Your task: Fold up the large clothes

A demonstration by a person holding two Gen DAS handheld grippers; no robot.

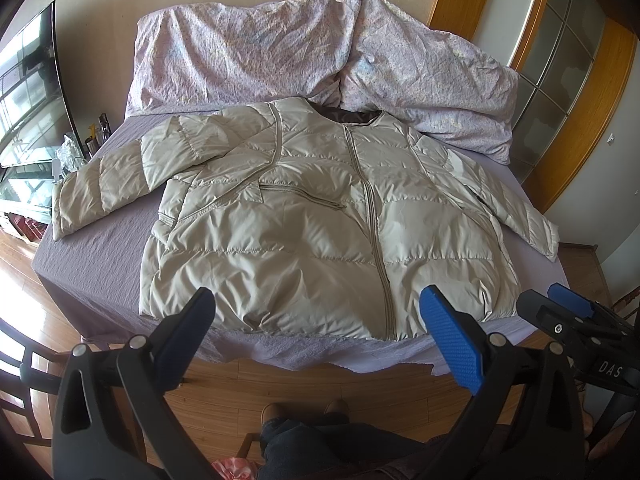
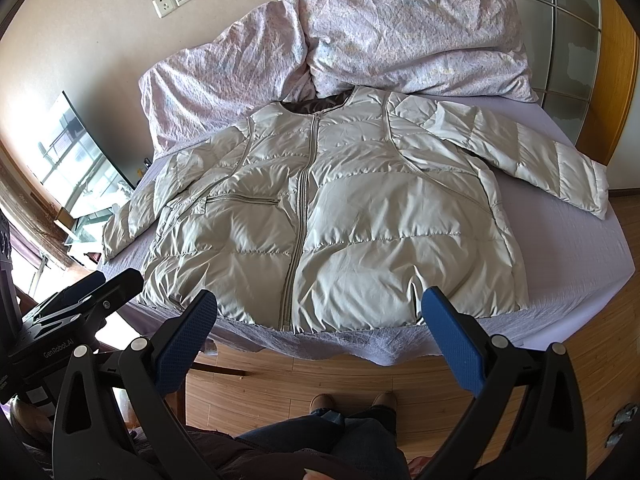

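Observation:
A pale beige quilted puffer jacket (image 1: 304,232) lies front up and zipped on the bed, collar toward the pillows, hem at the near edge. Both sleeves spread outward. It also shows in the right wrist view (image 2: 340,216). My left gripper (image 1: 318,304) is open and empty, held above the floor just short of the hem. My right gripper (image 2: 320,306) is open and empty, also just short of the hem. The right gripper shows at the right edge of the left wrist view (image 1: 560,308), and the left gripper at the left edge of the right wrist view (image 2: 96,284).
The bed has a lilac sheet (image 1: 92,248) and a crumpled floral duvet (image 1: 320,52) piled at the head. A television (image 1: 28,88) stands left of the bed. Wooden-framed glass doors (image 1: 560,64) are on the right. The person's legs and shoes (image 2: 352,408) are on the wooden floor below.

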